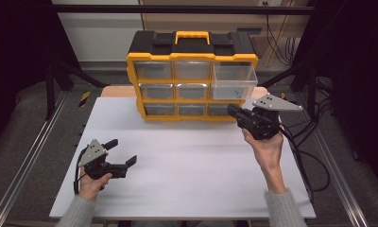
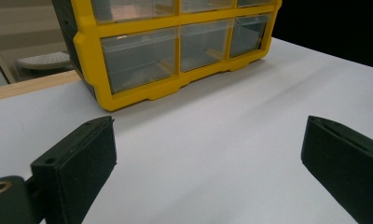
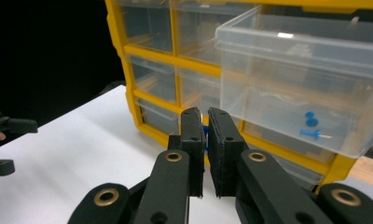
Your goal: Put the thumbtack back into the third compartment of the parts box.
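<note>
Gripping a small blue pin (image 3: 204,135) between nearly closed jaws, the right gripper (image 3: 204,140) hovers before the organizer (image 1: 192,75), just below its pulled-out top-right drawer (image 1: 234,81), where more blue pins (image 3: 310,126) lie. Judged from here, the pin should clear the drawer's front rim before release. The left gripper (image 1: 123,153) rests on the white surface (image 1: 187,165), jaws wide apart and empty. Most of the held pin is hidden by the pads, so its shape is hard to confirm.
</note>
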Demonstrator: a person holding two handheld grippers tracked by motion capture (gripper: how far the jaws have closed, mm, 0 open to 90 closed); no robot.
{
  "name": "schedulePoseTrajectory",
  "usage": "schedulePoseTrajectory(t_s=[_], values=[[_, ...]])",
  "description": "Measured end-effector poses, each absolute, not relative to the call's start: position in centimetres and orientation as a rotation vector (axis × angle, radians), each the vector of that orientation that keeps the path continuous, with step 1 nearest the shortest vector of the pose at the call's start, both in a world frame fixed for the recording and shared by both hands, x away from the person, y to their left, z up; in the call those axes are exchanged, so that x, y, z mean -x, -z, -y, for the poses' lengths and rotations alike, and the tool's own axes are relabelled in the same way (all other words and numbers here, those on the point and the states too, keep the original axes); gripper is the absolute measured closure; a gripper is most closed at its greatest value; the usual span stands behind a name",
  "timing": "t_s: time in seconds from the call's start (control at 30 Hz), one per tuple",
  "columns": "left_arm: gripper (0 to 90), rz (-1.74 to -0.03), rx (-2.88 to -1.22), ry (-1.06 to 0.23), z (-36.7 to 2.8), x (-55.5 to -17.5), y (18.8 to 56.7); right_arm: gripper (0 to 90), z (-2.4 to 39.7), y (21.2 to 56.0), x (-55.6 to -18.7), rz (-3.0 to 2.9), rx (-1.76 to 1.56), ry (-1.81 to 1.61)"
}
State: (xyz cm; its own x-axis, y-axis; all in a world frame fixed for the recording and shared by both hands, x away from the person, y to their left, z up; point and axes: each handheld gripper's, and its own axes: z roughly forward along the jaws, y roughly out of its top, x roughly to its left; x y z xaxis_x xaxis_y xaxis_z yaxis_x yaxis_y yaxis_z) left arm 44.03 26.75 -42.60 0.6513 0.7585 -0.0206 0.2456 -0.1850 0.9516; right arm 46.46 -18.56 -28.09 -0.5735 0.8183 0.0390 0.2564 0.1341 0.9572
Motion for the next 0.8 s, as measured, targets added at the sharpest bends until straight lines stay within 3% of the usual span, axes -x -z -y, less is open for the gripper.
schedulePoseTrajectory(t_s=[0.8], values=[[2.6, -0.817, -1.740, -0.567, -26.8, -44.0, 42.6, 85.7, 18.7, 24.7, -47.6, -1.849, -1.028, -1.436]])
